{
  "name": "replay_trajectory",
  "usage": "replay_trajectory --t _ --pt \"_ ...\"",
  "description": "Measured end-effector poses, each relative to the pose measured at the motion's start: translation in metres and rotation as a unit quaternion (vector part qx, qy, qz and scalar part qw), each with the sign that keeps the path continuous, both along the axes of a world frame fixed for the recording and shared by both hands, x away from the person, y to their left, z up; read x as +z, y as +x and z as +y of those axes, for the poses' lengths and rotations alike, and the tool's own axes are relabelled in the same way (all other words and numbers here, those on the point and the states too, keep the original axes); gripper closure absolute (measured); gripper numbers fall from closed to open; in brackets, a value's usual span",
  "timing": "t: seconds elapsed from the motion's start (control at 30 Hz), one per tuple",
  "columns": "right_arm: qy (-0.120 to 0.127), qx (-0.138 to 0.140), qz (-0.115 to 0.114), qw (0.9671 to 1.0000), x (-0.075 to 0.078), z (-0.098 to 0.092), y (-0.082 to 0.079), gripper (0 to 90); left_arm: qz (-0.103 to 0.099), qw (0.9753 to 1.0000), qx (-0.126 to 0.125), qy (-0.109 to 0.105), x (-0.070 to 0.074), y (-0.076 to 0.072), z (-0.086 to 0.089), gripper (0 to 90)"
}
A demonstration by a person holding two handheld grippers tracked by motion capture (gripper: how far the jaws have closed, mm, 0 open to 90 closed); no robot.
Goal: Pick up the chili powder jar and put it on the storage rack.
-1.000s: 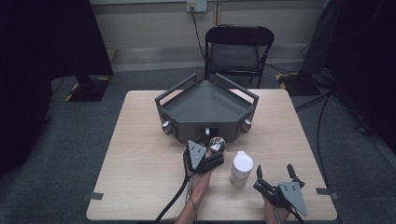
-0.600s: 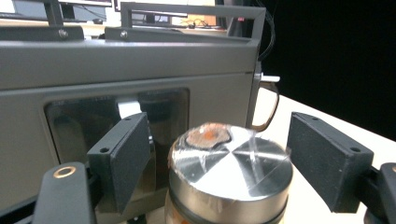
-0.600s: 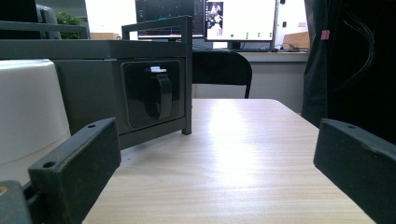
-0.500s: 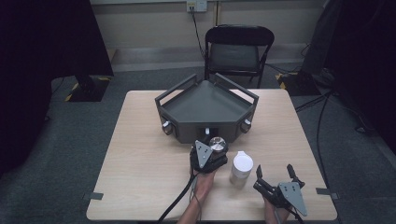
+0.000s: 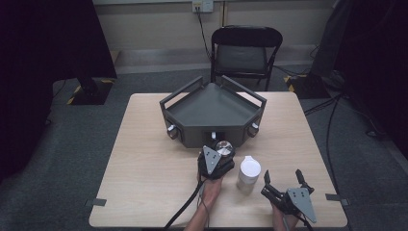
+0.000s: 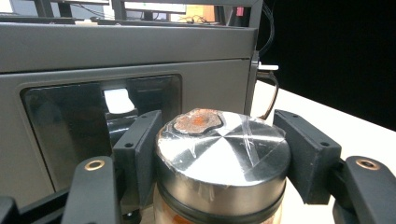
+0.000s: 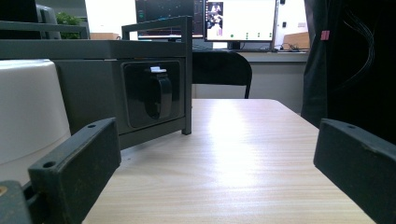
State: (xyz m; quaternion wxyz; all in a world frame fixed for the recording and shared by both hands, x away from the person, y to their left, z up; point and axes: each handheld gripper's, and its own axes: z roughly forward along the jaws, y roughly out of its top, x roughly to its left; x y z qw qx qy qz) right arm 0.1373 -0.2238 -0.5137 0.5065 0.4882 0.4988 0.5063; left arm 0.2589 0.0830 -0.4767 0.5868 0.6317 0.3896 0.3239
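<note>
A: Entry: a round jar with a shiny metal lid (image 6: 223, 158) is clamped between the two black jaws of the left gripper (image 5: 217, 159); a rust-coloured patch under clear film is noted on the lid; the jar is held just in front of the dark grey angular metal unit (image 5: 211, 113), near the middle of the light wooden table (image 5: 144, 159).

B: Confirmed from the left gripper view; a glossy black recessed panel (image 6: 100, 123) on the unit's front face is seen directly behind the jar; whether the jar's base is resting on the table cannot be told.

A: Right gripper (image 5: 285, 185) is recorded with jaws spread wide and nothing between them; it is held low over the table's near right corner; a white-capped cylindrical container (image 5: 249, 172) is standing between the two grippers, untouched.

B: Step judged: jar being carried or presented toward the unit's front recess; placement not yet made.

A: Next move judged: the jar is to be kept level and lined up with the recess before release; the white container is probably to be taken by the free right gripper.
</note>
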Motion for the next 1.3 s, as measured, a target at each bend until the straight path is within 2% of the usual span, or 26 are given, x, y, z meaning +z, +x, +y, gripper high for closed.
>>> replay_trajectory --t 0.4,0.63,1.03,1.3 --pt "0.0 -0.001 0.0 1.0 0.0 0.0 0.0 0.0 0.007 0.9999 0.005 0.007 0.006 -0.002 -0.001 35.3" --pt "0.0 -0.001 0.0 1.0 0.0 0.0 0.0 0.0 -0.006 0.9999 0.002 0.009 0.012 -0.004 0.004 35.3" --pt "0.0 -0.002 0.0 1.0 0.0 0.0 0.0 0.0 -0.009 0.9998 -0.009 0.012 0.018 -0.005 0.012 35.4" --pt "0.0 -0.002 0.0 1.0 0.0 0.0 0.0 0.0 -0.012 0.9999 -0.012 0.0 0.024 -0.005 0.019 35.4"
